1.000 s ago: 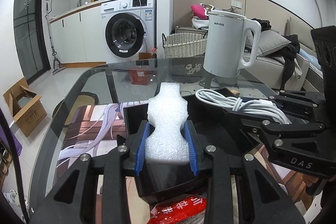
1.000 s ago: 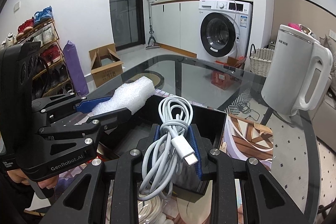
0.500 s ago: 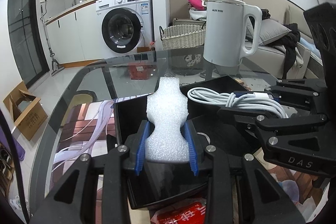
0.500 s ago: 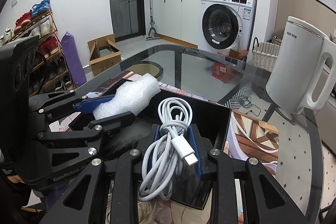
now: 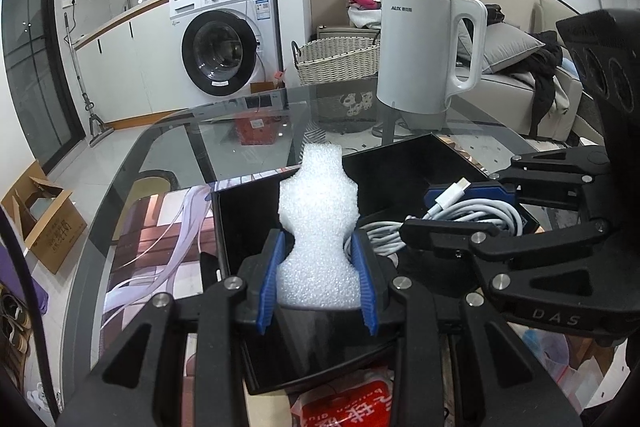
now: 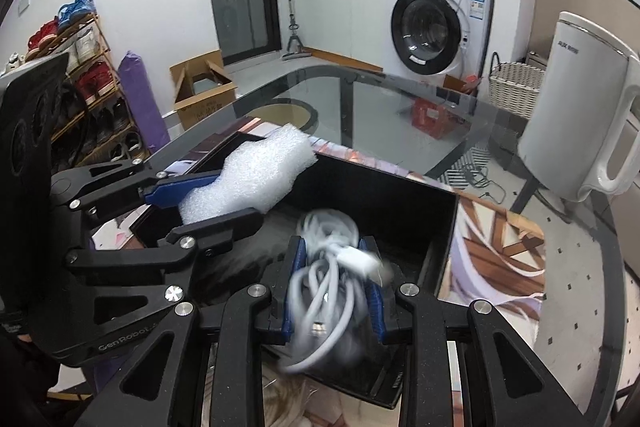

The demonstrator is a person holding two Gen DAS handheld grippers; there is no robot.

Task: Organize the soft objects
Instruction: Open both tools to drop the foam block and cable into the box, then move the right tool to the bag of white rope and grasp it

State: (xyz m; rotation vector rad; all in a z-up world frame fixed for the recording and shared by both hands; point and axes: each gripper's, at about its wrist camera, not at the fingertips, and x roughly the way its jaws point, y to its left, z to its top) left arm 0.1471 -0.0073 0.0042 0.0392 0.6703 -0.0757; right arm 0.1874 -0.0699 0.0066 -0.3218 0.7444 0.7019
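At frame centre, the left gripper (image 5: pixel 318 267) is clamped on foam (image 5: pixel 318 227); the right gripper (image 6: pixel 334 287) is clamped on a cable (image 6: pixel 328 267), both over the black box (image 6: pixel 400 203).

White kettle (image 5: pixel 420 55) on glass table (image 5: pixel 248 131), washing machine (image 5: pixel 224 47) behind — wicker basket (image 5: pixel 336 61), cardboard box (image 5: pixel 44 223)

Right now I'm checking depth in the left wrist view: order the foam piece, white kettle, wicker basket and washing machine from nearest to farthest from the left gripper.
1. Foam piece: pinched in the left gripper, over the black box.
2. White kettle: on the glass table, ahead to the right.
3. Wicker basket: on the floor past the table.
4. Washing machine: against the far wall, to the left.
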